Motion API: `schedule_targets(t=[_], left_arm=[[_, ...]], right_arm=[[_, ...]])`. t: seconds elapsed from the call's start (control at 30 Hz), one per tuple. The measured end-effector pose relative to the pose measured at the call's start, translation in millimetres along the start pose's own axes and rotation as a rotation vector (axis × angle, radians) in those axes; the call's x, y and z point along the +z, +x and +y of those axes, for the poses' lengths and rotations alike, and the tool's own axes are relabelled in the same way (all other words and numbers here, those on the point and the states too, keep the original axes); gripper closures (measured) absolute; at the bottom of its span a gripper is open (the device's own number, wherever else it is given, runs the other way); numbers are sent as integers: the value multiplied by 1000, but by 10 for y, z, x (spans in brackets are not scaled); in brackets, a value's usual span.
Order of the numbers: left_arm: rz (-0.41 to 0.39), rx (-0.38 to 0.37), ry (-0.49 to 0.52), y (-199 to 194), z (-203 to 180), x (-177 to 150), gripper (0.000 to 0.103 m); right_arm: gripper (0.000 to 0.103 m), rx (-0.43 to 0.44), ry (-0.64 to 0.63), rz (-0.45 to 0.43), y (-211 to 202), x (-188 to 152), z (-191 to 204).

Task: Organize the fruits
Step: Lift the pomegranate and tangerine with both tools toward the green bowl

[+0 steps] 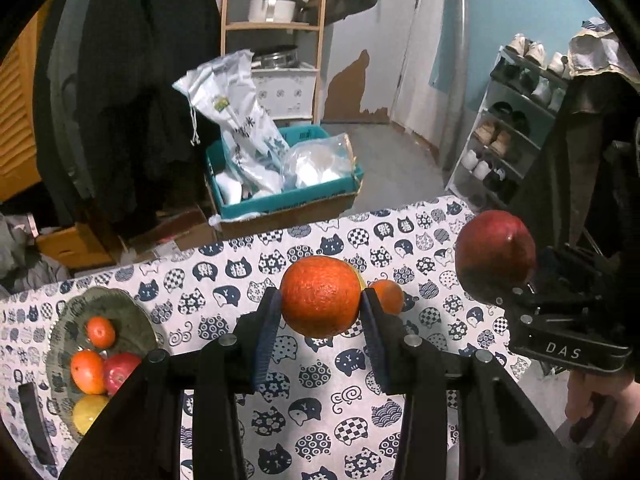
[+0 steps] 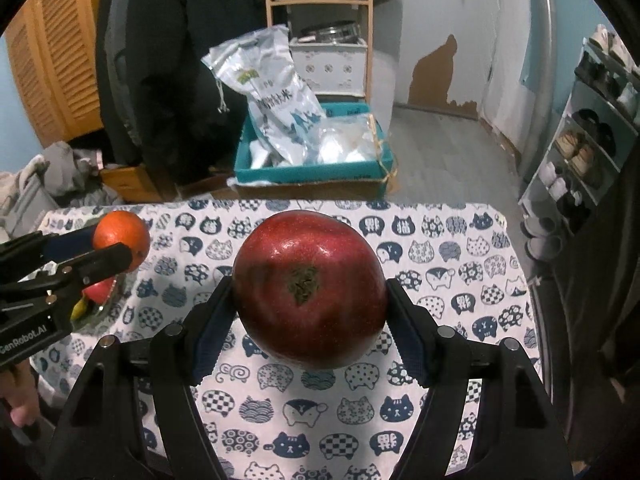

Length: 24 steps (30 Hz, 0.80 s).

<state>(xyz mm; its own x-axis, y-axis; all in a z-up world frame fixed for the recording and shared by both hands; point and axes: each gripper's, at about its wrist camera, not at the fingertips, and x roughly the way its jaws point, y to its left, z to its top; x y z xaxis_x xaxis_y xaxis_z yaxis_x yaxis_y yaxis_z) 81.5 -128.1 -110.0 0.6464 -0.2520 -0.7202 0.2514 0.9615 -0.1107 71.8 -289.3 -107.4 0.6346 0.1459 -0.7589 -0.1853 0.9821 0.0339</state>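
Left gripper (image 1: pixel 320 312): both jaws are closed against opposite sides of an orange (image 1: pixel 320 297), which is carried clear of the worktop. The gripper points forward and downward.

Right gripper (image 2: pixel 310 300): both jaws are set wider and press on opposite sides of a red apple (image 2: pixel 310 288), also carried clear of the worktop. The gripper points forward and downward.

The two grippers are side by side, near each other and not touching. A bare hand (image 1: pixel 600 408) grasps the right gripper's handle; another hand (image 2: pixel 18 396) grasps the left's.

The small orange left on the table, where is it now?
In the left wrist view the small orange lies on the cat-print tablecloth, just right of and behind the big orange that the left gripper holds.
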Motion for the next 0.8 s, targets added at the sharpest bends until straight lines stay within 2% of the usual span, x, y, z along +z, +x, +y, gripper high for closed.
schedule_targets(t=[0.43, 0.8], left_arm=[[-83, 8, 21, -401, 30, 60, 62], [-130, 33, 2, -680, 231, 26, 62]], right_arm=[[30, 32, -34, -75, -344, 132, 154], [30, 72, -75, -103, -471, 233, 413]])
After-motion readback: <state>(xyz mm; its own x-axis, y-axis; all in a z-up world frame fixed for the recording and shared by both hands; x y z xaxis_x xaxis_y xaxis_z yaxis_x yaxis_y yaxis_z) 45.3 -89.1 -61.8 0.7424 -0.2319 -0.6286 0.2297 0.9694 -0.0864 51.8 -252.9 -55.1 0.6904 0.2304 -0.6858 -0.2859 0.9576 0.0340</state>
